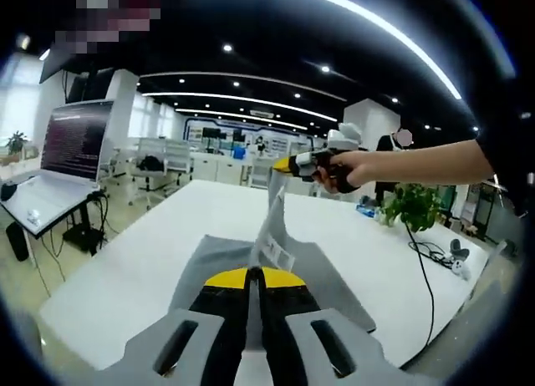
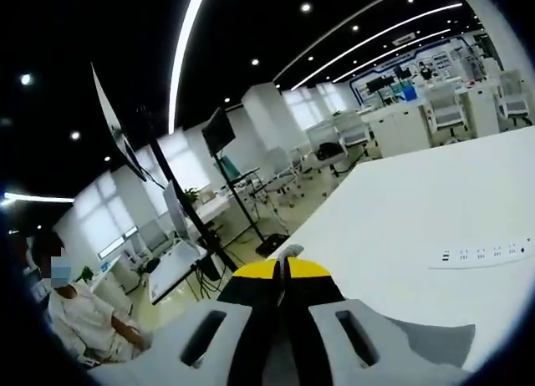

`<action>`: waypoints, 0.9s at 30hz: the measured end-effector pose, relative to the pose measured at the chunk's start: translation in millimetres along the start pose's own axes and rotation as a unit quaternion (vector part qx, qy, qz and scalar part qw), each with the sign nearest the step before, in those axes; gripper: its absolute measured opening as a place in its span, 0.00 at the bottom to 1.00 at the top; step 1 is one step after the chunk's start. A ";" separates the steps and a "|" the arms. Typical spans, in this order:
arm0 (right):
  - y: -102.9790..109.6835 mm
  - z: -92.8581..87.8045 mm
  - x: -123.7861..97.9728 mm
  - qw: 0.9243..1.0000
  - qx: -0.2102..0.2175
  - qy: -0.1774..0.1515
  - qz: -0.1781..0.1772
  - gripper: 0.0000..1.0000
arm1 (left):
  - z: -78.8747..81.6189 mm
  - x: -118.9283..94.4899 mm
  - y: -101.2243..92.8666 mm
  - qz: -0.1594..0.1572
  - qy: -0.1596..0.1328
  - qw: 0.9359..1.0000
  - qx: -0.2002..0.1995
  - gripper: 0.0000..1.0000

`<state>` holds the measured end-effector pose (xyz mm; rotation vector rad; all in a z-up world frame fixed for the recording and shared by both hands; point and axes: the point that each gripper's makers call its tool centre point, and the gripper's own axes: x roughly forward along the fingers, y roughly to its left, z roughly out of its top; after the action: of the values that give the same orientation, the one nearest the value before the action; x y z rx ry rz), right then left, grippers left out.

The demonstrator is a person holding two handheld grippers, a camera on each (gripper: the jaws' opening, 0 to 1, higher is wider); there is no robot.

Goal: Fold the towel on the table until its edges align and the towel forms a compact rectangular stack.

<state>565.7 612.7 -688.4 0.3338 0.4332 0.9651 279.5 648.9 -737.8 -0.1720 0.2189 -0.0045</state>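
A grey towel (image 1: 209,261) lies on the white table (image 1: 159,236), and one edge of it is pulled up into a taut strip with a white label. In the left gripper view my left gripper (image 1: 255,274) is shut on the near end of that strip. Farther off, a hand holds my right gripper (image 1: 282,165) above the table, shut on the strip's raised far end. In the right gripper view my right gripper (image 2: 282,269) is shut, with a bit of grey towel (image 2: 289,252) showing at its tips. More of the cloth hangs at the lower right.
A screen on a stand (image 1: 75,139) is left of the table. A potted plant (image 1: 414,206) and a black cable (image 1: 422,269) sit on the table's right side. A white power strip (image 2: 485,256) lies on the table. A seated person (image 2: 84,319) is off to the left.
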 end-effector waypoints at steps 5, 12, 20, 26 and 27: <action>-3.5 -12.8 17.8 1.000 0.005 0.009 -0.008 0.00 | -12.7 5.0 24.7 0.038 -0.005 0.999 -0.029 0.04; -7.8 -29.7 45.0 1.000 -0.003 0.022 -0.019 0.00 | -28.8 14.5 45.2 0.071 0.004 0.997 -0.030 0.04; -24.7 -63.3 76.2 0.995 -0.054 0.064 -0.048 0.00 | -54.0 20.5 61.3 0.091 0.031 0.995 -0.026 0.04; -31.6 -84.8 103.2 0.994 -0.055 0.069 -0.057 0.00 | -75.0 26.5 68.8 0.111 0.057 0.992 -0.025 0.04; -34.1 -88.1 106.1 0.993 -0.061 0.074 -0.061 0.00 | -77.4 26.6 71.7 0.115 0.059 0.991 -0.026 0.04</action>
<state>599.0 691.4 -801.9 0.1225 0.5216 0.8954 287.7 705.8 -830.2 -0.1983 0.3563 0.2209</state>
